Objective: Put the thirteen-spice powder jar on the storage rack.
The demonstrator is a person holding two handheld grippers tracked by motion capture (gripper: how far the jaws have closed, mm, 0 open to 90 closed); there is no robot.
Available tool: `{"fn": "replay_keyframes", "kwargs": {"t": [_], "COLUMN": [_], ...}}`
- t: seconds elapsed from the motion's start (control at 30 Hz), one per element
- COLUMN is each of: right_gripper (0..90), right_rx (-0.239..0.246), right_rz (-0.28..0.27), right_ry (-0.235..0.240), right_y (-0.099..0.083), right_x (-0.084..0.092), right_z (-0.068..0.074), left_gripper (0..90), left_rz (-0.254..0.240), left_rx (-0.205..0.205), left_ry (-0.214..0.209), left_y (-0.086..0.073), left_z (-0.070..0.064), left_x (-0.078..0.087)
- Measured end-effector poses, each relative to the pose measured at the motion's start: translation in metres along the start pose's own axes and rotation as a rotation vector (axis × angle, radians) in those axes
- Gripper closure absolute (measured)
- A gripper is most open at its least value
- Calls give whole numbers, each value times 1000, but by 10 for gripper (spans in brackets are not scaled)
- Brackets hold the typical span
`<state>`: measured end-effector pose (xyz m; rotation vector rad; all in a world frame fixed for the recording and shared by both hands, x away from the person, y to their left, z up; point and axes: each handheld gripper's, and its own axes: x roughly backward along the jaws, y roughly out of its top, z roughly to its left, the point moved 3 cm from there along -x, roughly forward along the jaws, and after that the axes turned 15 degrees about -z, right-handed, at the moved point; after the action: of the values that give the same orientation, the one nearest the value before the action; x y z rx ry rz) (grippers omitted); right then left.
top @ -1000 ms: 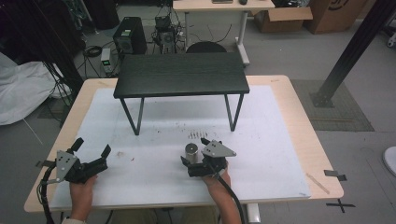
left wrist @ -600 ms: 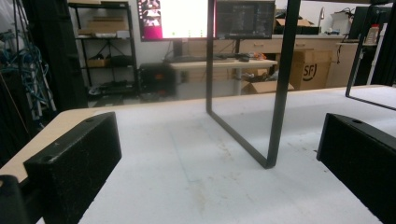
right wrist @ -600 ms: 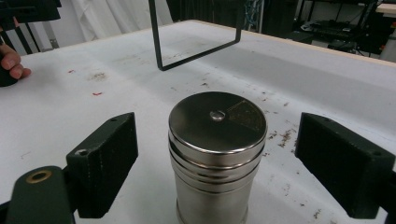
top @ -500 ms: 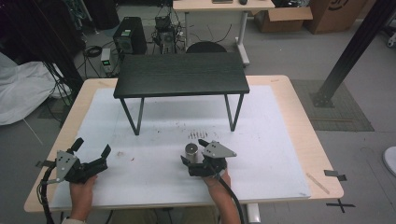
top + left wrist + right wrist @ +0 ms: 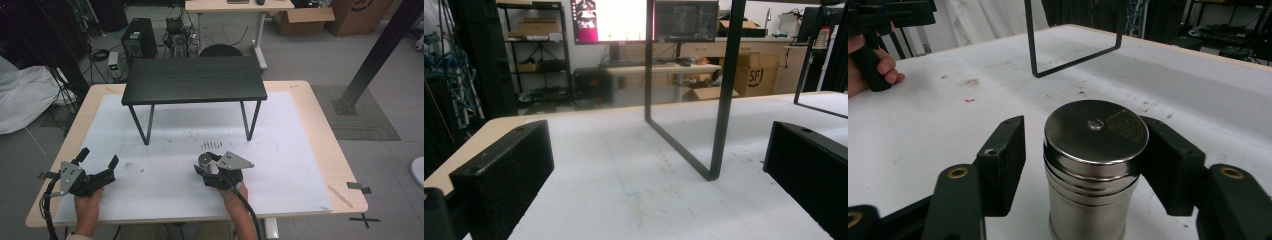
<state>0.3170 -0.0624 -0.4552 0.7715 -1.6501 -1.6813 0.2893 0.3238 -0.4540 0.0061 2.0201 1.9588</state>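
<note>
A steel canister (image 5: 204,160) with a flat lid stands upright on the white mat near the front middle. My right gripper (image 5: 207,165) straddles it. In the right gripper view the canister (image 5: 1094,165) sits between the jaws, which have just been closing. The right-hand pad (image 5: 1168,165) touches its side, while a narrow gap remains at the left-hand pad (image 5: 1005,160). My left gripper (image 5: 99,158) rests at the front left of the mat, open with nothing between its jaws. The left gripper (image 5: 659,170) looks across bare mat.
A low black table (image 5: 195,80) on thin metal legs stands at the back of the white mat (image 5: 290,150); one leg (image 5: 723,100) rises ahead of the left gripper. The other hand (image 5: 870,65) shows at upper left of the right gripper view. Small dark marks (image 5: 212,144) lie behind the canister.
The right gripper's jaws have drawn in around the canister. Both hands have stayed where they were, and the left gripper is unchanged.
</note>
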Motion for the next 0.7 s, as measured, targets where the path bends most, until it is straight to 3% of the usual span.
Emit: {"fn": "replay_keyframes", "kwargs": {"t": [0.23,0.7], "right_gripper": [485,491], "right_rx": [-23,-4], "right_rz": [-28,-36], "right_ry": [-2,-5], "right_y": [0,1], "right_x": [3,4], "right_z": [-2,0], "left_gripper": [2,2], "left_rz": [0,-1], "left_rx": [0,0], "left_ry": [0,0], "left_y": [0,0], "left_z": [0,0], "left_x": [0,0]}}
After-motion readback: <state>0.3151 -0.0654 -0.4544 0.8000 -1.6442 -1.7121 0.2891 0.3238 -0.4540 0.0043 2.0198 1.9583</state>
